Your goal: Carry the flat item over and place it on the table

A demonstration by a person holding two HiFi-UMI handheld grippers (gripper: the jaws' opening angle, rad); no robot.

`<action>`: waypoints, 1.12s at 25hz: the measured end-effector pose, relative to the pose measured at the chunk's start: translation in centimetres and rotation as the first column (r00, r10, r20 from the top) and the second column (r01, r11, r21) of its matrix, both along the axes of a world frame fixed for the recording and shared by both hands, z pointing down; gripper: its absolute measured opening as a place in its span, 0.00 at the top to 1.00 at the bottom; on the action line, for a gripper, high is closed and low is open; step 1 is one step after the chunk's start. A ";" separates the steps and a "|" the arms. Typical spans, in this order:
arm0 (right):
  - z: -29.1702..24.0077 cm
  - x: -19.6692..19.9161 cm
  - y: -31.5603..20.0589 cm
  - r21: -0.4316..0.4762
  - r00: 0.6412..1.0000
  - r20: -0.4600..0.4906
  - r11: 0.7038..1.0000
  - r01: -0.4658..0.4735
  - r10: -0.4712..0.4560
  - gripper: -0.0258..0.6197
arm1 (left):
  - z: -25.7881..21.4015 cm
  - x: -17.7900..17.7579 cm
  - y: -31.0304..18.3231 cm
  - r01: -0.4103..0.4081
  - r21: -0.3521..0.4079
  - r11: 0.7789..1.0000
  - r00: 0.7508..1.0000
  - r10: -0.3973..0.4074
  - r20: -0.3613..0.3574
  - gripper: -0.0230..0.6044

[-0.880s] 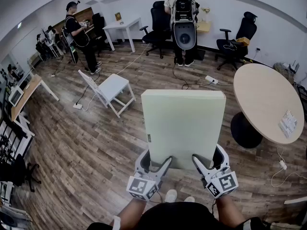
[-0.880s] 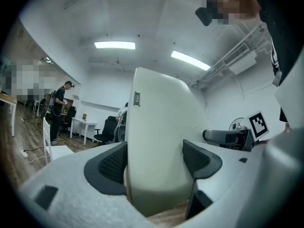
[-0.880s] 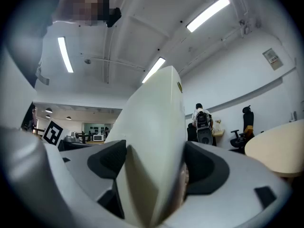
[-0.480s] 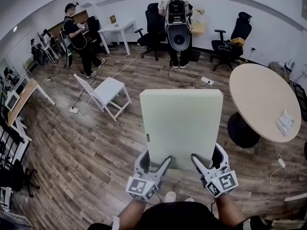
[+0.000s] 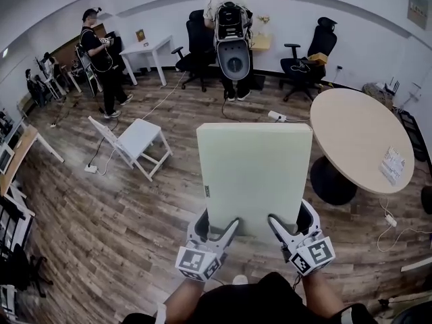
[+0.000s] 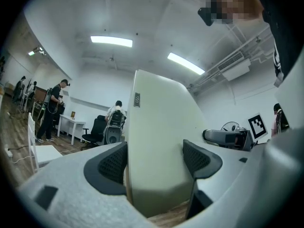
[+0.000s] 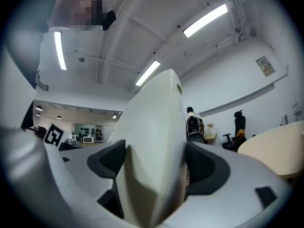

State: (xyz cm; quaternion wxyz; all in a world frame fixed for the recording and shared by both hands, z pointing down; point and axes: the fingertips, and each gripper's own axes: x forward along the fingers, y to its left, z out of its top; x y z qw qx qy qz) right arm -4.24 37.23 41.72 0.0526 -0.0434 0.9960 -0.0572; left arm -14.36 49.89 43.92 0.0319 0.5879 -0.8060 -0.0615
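A pale green flat board (image 5: 255, 174) is held out in front of me above the wood floor, tilted up away from me. My left gripper (image 5: 219, 227) clamps its near edge on the left and my right gripper (image 5: 290, 223) clamps the same edge on the right. In the left gripper view the board (image 6: 159, 127) fills the gap, with both dark pads (image 6: 111, 165) against its faces. In the right gripper view the board (image 7: 152, 132) sits likewise between the pads (image 7: 202, 167). The round beige table (image 5: 351, 130) stands ahead to the right, apart from the board.
A white packet (image 5: 393, 165) lies on the table's right side. A white chair (image 5: 131, 140) stands tilted at the left. A power strip (image 5: 277, 117) and cables lie on the floor. Two people (image 5: 229, 32) and office chairs (image 5: 310, 52) are along the back wall.
The room has slid left and down in the head view, and the round table now sits closer to the board. Both grippers keep the same hold on the board.
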 end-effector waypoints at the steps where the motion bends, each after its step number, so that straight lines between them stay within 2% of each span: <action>1: 0.1 0.1 -0.4 0.000 1.000 0.000 1.000 -0.012 0.012 0.40 | 0.1 -0.1 -0.5 -0.012 0.001 1.000 1.000 0.012 -0.001 0.40; 11: 0.5 0.0 -6.2 -0.002 0.995 -0.025 0.996 -0.092 0.092 0.40 | 1.1 -1.1 -7.2 -0.117 0.004 0.993 0.992 0.117 -0.044 0.40; 18: 1.2 0.6 -14.0 -0.065 0.984 -0.031 0.982 -0.175 0.173 0.40 | 1.2 -1.4 -15.7 -0.190 -0.025 0.981 0.981 0.189 -0.049 0.40; 28: 1.3 4.8 -25.7 -0.074 0.966 -0.012 0.963 -0.259 0.259 0.40 | 1.4 1.8 -28.5 -0.285 -0.055 0.957 0.958 0.283 -0.055 0.40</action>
